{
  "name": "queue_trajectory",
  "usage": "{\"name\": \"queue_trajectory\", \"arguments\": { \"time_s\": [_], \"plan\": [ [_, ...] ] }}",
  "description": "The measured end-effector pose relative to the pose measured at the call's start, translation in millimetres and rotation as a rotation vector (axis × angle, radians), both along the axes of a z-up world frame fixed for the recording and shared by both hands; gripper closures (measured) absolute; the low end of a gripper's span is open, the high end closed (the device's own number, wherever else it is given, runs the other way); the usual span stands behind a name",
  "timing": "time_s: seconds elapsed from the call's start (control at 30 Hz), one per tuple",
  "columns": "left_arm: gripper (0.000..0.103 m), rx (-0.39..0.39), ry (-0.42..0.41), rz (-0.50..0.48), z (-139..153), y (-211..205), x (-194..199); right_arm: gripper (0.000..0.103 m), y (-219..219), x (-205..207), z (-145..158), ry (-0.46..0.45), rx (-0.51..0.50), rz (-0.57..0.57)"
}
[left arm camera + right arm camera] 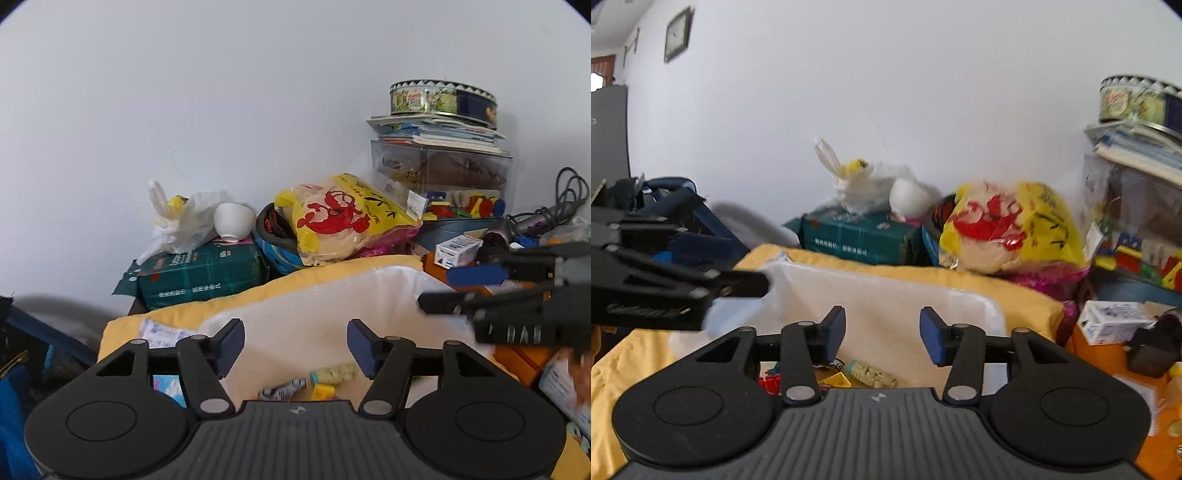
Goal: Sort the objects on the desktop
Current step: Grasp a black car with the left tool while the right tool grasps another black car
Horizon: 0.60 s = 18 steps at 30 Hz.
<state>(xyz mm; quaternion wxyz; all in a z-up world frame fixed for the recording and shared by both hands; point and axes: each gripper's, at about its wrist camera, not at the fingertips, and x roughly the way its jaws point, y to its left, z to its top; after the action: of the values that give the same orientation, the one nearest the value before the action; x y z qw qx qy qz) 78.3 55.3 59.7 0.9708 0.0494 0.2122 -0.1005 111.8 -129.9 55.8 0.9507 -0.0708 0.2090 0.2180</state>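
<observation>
A yellow fabric basket [177, 314] [1015, 295] with a white lining sits right below both grippers. On its floor lie a grey toy car [282, 389], a pale bumpy block [334, 373] [873, 374] and a small yellow block [323, 391] [838, 380]. My left gripper [295, 347] hangs open over the basket with nothing between its blue pads. My right gripper [882, 334] is open too, and empty. In the left wrist view the right gripper [436, 291] reaches in from the right edge. The left gripper's fingers [738, 284] show in the right wrist view at the left, blurred.
Against the wall behind the basket: a green tissue pack [199, 273], a white bowl [234, 219], a tied white bag [181, 221], a yellow lobster-print bag [343, 218]. At the right, a round tin [441, 98] tops books and a clear box [441, 170]. A small white carton [458, 251] lies nearby.
</observation>
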Motion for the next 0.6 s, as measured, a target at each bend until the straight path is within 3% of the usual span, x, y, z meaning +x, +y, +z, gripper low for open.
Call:
{"name": "queue_trajectory", "arguments": {
  "time_s": [0.13,0.27,0.37,0.47,0.6],
  "plan": [
    [0.037,0.006,0.042,-0.013,-24,0,-38,0.054,-19,-26,-8,0.022,0.009,0.001],
    [0.037,0.085,0.15,-0.043,-65,-9,-61,0.055,-18,-59,-39,0.073,-0.107,0.073],
    [0.038,0.121,0.23,-0.026,-88,-10,-62,0.061,-5,-76,-72,0.148,-0.219,0.137],
    [0.038,0.097,0.275,0.005,-98,0,-55,0.064,14,-87,-100,0.179,-0.329,0.191],
    [0.04,0.132,0.322,0.0,-110,2,-37,0.064,31,-89,-119,0.182,-0.397,0.204]
  ]
}}
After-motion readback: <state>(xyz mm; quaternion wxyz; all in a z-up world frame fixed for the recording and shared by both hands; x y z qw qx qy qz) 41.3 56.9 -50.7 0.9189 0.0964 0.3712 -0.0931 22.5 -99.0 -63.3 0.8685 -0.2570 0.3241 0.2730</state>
